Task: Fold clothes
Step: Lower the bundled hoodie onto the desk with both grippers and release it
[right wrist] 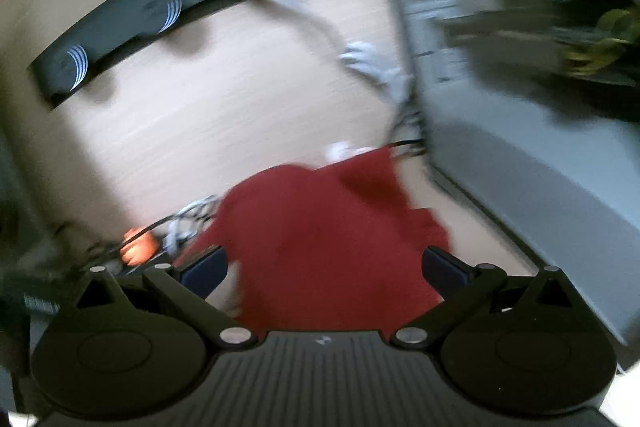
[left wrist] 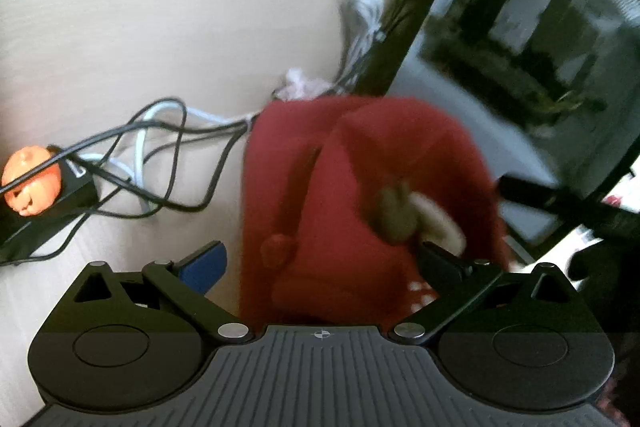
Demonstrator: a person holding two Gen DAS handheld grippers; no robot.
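Observation:
A red garment with a tan and white figure on it lies bunched on the light wooden table, right in front of my left gripper. The left jaws stand wide open on either side of the cloth and hold nothing. In the right wrist view the same red garment lies between and beyond the open fingers of my right gripper, which is empty too. Both views are blurred by motion.
A dark monitor stands at the right behind the garment. Tangled black and white cables, a black box and an orange pumpkin figure lie at the left. A dark bar and a white cable lie at the table's far side.

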